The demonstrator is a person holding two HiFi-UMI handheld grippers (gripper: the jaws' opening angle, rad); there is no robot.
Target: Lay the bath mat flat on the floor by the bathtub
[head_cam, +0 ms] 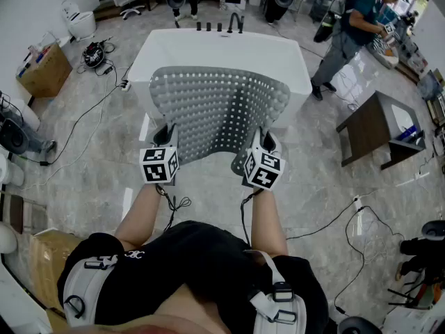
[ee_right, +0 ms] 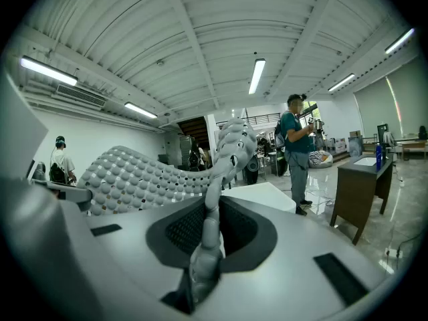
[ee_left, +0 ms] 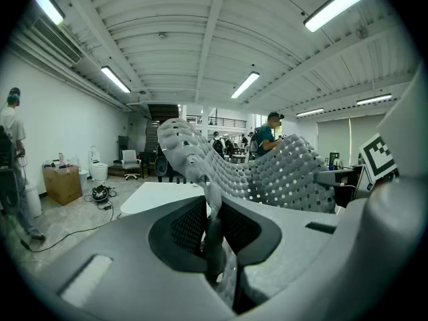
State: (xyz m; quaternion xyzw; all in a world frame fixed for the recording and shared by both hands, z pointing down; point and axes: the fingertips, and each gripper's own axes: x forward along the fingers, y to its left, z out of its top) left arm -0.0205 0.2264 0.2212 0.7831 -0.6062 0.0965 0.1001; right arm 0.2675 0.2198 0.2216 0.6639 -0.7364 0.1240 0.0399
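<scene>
Bath mat point(head_cam: 215, 110), grey and perforated, is held spread at the frame's centre, over the floor point(head_cam: 97, 158) in front of the white bathtub point(head_cam: 222, 47). Left claw point(head_cam: 165, 132) and right claw point(head_cam: 267, 139) each clamp one near corner.

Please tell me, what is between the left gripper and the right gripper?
The grey perforated rubber bath mat spans from the left gripper to the right gripper, each shut on one corner; the head view shows it.
</scene>
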